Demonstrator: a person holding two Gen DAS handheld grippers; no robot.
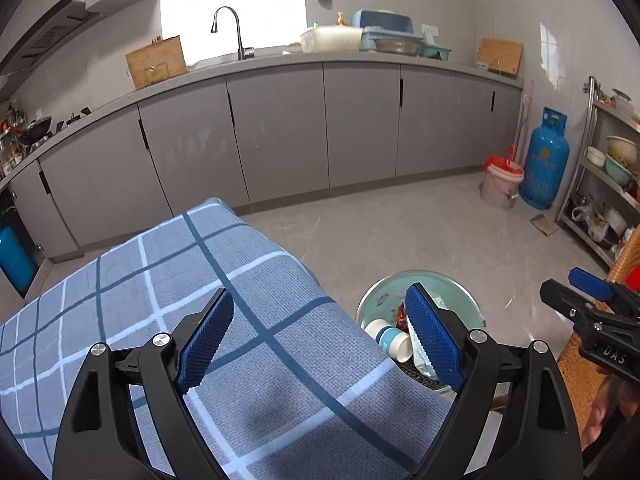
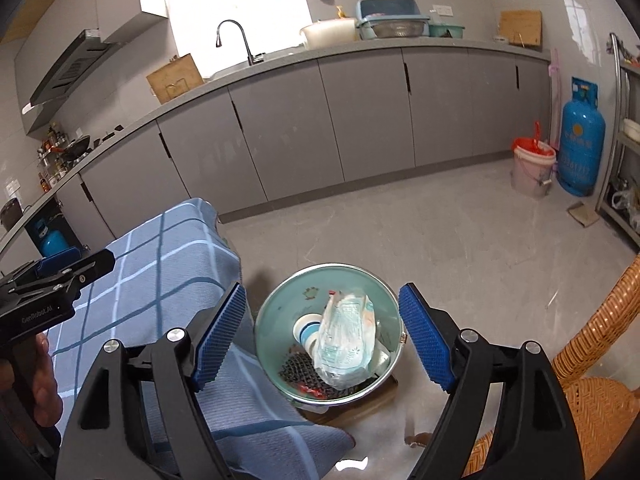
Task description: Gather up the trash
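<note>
A green metal basin (image 2: 280, 308) stands on a low stool beside the table. It holds a crumpled plastic bag (image 2: 346, 340), paper cups (image 2: 306, 330), black mesh and red scraps. My right gripper (image 2: 320, 344) is open and empty, held above the basin. My left gripper (image 1: 320, 344) is open and empty above the table with the blue checked cloth (image 1: 160, 280), near its right edge. The basin (image 1: 384, 292) and cups (image 1: 390, 338) show in the left wrist view too, partly hidden by the right finger. Each gripper appears in the other's view, the right one (image 1: 576, 292) and the left one (image 2: 68, 264).
A wicker chair (image 2: 592, 400) stands right of the basin. Grey cabinets (image 1: 320, 128) with a sink line the far wall. A pink bucket (image 1: 500, 184), a blue gas cylinder (image 1: 544, 160) and a metal shelf (image 1: 608, 184) stand at the far right. Grey floor lies between.
</note>
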